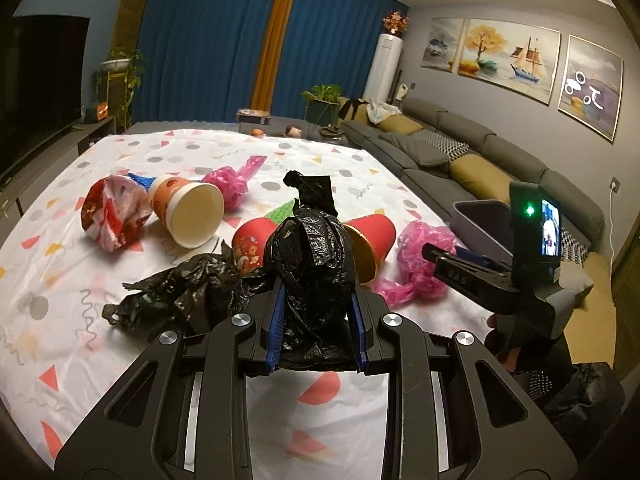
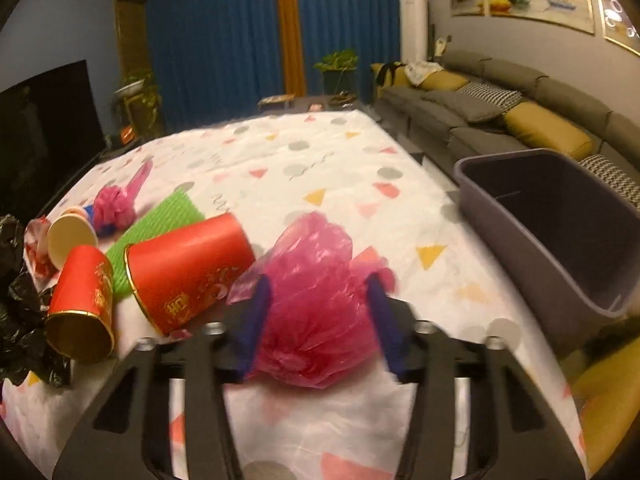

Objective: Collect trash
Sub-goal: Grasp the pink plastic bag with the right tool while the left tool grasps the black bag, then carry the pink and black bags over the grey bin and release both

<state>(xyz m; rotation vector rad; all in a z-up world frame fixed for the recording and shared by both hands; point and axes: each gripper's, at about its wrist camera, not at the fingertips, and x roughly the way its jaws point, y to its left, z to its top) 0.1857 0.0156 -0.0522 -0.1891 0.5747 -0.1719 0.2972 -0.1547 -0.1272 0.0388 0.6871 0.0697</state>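
My left gripper point(image 1: 316, 292) is shut on a crumpled black plastic bag point(image 1: 312, 248), held just above the patterned white tablecloth point(image 1: 120, 340). In the right wrist view my right gripper point(image 2: 318, 284) has its blue pads point(image 2: 256, 312) against both sides of a pink plastic bag point(image 2: 316, 264) lying on the cloth; the picture is blurred. The left wrist view shows the right gripper point(image 1: 436, 254) at that pink bag point(image 1: 416, 240). A grey bin point(image 2: 560, 264) stands at the table's right edge, close to the right gripper.
Two red paper cups point(image 2: 188, 268) point(image 2: 84, 300) lie on their sides left of the pink bag, on a green mat point(image 2: 160, 224). Another black bag point(image 1: 180, 292), an orange-and-white cup point(image 1: 188, 208), a red-white wrapper point(image 1: 112, 212) and a second pink bag point(image 1: 232, 184) lie further left. A sofa point(image 1: 440, 148) runs along the right.
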